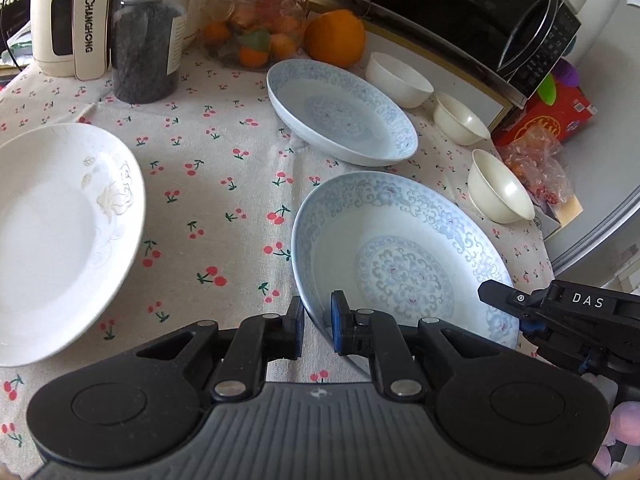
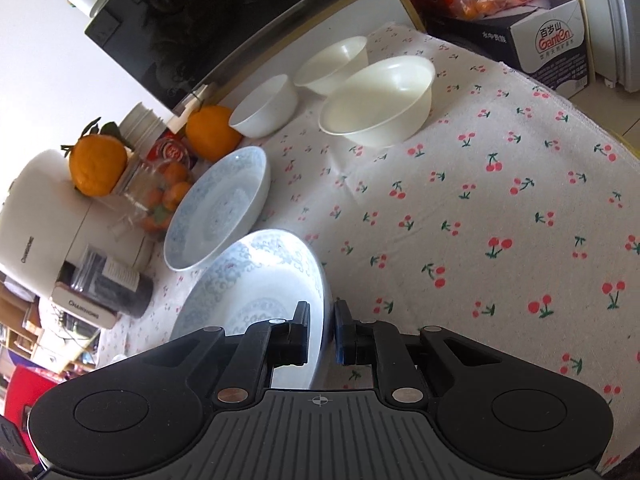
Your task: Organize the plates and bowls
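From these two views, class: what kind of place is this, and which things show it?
Most likely a home kitchen or dining table. A cherry-print tablecloth carries patterned plates and bowls, with a microwave and a Changhong kettle behind.

Three plates (image 1: 400,248), three bowls (image 1: 500,188)

"changhong" on the cream appliance (image 1: 86,24), "das" on the right gripper (image 1: 524,322), "ganten" on the carton (image 2: 554,42)
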{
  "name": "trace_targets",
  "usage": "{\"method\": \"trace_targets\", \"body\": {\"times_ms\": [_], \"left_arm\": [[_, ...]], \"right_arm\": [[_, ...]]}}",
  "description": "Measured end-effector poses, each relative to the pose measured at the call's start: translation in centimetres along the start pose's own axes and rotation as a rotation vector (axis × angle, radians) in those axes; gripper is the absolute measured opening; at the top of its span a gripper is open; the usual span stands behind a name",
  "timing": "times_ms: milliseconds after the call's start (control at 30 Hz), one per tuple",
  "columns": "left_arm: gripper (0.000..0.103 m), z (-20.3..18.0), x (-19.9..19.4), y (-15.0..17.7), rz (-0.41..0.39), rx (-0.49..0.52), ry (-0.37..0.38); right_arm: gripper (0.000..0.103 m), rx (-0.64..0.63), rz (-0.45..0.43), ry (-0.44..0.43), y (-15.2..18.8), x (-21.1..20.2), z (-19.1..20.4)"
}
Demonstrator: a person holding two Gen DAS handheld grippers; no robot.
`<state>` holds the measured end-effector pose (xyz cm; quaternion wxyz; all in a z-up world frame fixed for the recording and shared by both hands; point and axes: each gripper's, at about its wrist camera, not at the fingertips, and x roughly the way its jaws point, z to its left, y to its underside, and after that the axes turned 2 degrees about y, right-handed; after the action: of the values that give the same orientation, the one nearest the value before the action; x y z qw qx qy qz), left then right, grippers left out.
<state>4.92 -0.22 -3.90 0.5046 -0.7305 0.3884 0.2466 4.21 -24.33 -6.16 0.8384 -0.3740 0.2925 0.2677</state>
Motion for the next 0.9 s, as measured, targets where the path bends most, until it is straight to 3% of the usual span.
{"method": "trace_targets", "body": {"times_ms": [500, 900], "left_arm": [[0.012, -1.2, 1.2, 0.0, -0.035, 0.06, -0.023], [0.016, -1.8, 1.3, -0.4, -0.005, 0.113, -0.045]], "right_arm": [[0.013, 0.041, -0.016, 0.051, -0.4, 1.6, -0.7], [0.016, 0.043, 0.002, 0.065, -0.7, 1.5, -0.4]]}}
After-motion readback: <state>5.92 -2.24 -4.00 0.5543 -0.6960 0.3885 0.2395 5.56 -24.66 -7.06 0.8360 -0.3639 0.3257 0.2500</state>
